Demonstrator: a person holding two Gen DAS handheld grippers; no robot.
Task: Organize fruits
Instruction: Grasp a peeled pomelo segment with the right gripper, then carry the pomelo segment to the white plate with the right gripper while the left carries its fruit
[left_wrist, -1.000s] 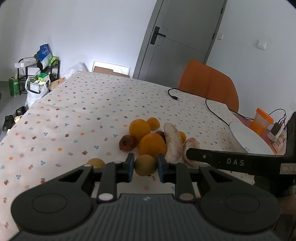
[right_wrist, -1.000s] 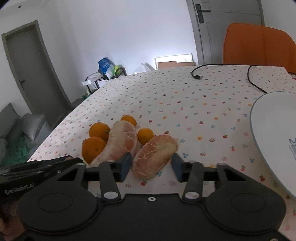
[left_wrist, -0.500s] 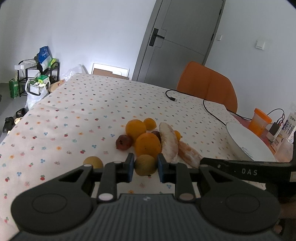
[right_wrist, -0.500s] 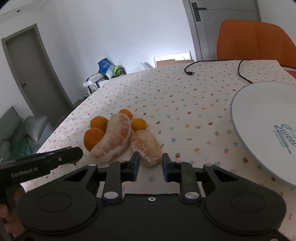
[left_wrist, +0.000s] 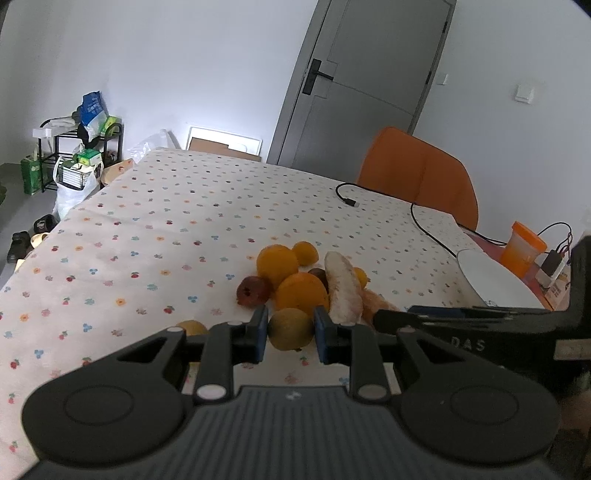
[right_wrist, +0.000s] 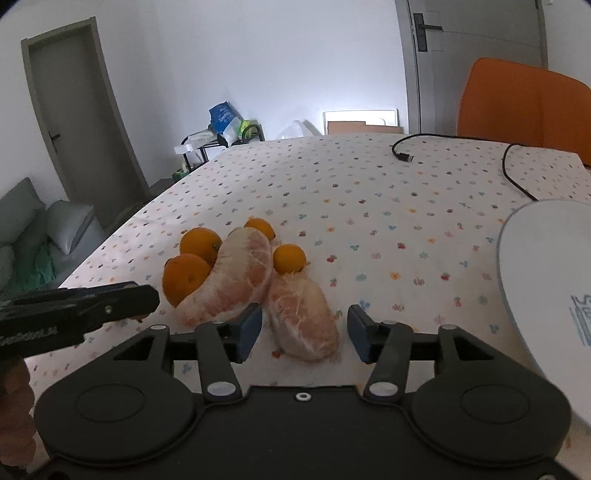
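Note:
My left gripper (left_wrist: 289, 334) is shut on a yellow-green round fruit (left_wrist: 290, 328), just above the dotted tablecloth (left_wrist: 184, 229). Behind it lies a pile: oranges (left_wrist: 301, 293), a dark red fruit (left_wrist: 253, 290) and a peeled pomelo segment (left_wrist: 344, 288). My right gripper (right_wrist: 304, 328) is open, its fingers on either side of a smaller peeled pomelo segment (right_wrist: 303, 317) lying on the cloth. A larger pomelo segment (right_wrist: 232, 277) and oranges (right_wrist: 186, 277) lie to its left. The white plate (right_wrist: 546, 280) is at the right.
Another yellow fruit (left_wrist: 192, 328) lies left of my left gripper. A black cable (left_wrist: 413, 218) crosses the far table. An orange chair (left_wrist: 421, 177) stands behind the table, an orange cup (left_wrist: 522, 247) and a charger at the far right.
My right gripper closed on the small pomelo segment half a second ago and now stands open again around it, the segment turned. My left gripper keeps hold of its fruit.

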